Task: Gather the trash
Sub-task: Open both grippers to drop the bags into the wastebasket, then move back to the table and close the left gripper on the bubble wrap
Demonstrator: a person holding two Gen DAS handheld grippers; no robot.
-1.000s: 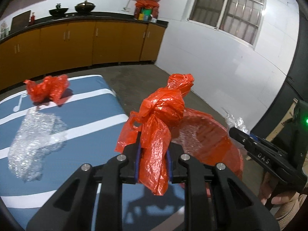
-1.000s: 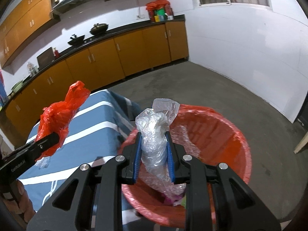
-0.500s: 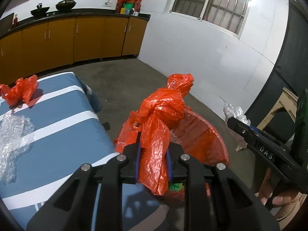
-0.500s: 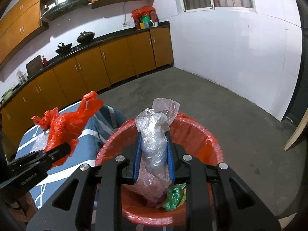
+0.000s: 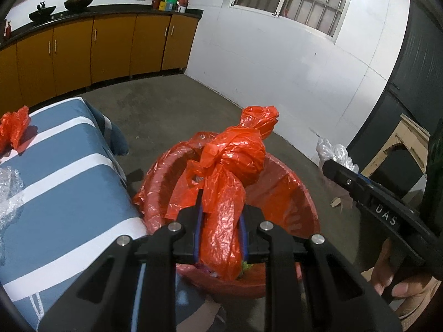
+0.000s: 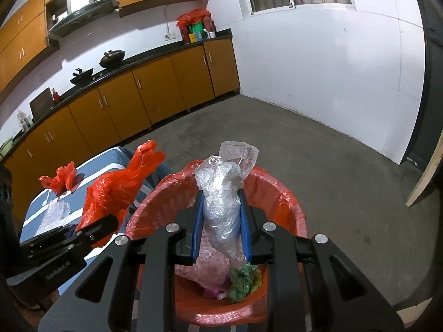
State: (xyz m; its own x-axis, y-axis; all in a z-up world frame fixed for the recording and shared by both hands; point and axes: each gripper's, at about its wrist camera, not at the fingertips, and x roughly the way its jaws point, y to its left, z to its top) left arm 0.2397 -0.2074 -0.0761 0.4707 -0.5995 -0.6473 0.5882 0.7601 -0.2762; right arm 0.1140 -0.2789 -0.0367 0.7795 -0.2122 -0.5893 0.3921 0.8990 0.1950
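Both hands had carried their loads from table [image 5: 69,193] to over the bin [image 6: 290,207]. Left gripper [image 5: 220,227] clamped a red bag [image 5: 229,166]; right gripper [image 6: 221,221] clamped bubble wrap [image 6: 221,191]. Release appeared due next.

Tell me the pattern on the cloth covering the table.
Blue with broad white stripes: the table cloth shows best in the left wrist view.
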